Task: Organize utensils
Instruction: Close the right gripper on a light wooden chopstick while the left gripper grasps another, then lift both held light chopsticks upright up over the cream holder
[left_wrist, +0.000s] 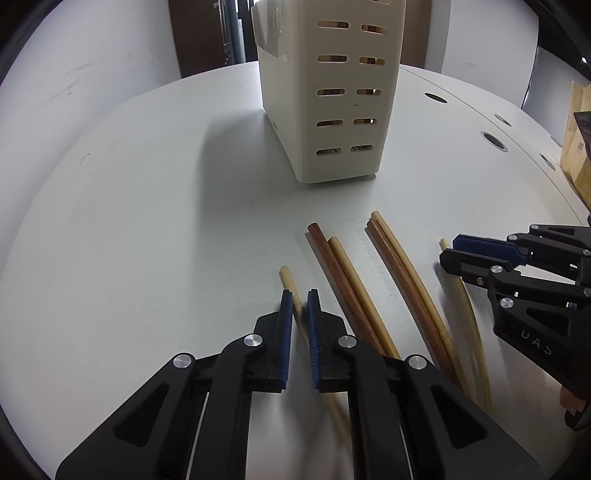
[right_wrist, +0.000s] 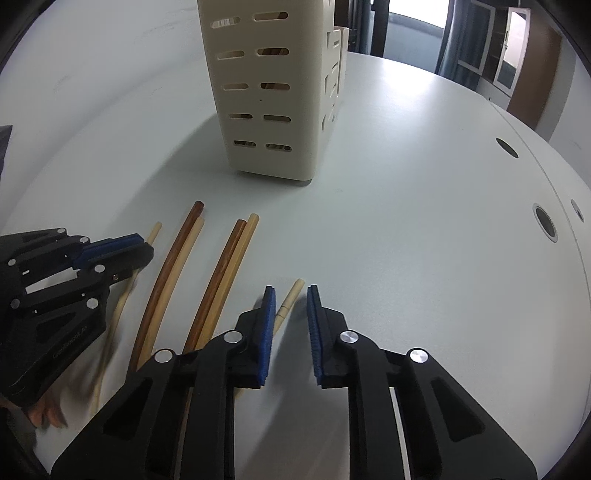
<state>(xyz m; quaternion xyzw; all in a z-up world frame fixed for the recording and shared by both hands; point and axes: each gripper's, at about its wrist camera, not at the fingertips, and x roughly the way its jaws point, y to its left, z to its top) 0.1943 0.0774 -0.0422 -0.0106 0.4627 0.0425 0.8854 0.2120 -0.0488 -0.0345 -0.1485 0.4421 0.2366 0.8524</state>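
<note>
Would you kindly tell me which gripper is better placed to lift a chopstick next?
Left: the left gripper has its pads closely flanking a pale chopstick; the right gripper stands wider, its chopstick off-centre.

Hidden and cut-off parts on the table

The utensil holder (left_wrist: 328, 92) runs past the top edge in both views, so its contents show only as slivers through the slots. The near ends of the chopsticks (left_wrist: 406, 280) vanish under the left gripper (left_wrist: 300, 306); fingers (right_wrist: 48, 413) at the lower left are blurred.
</note>
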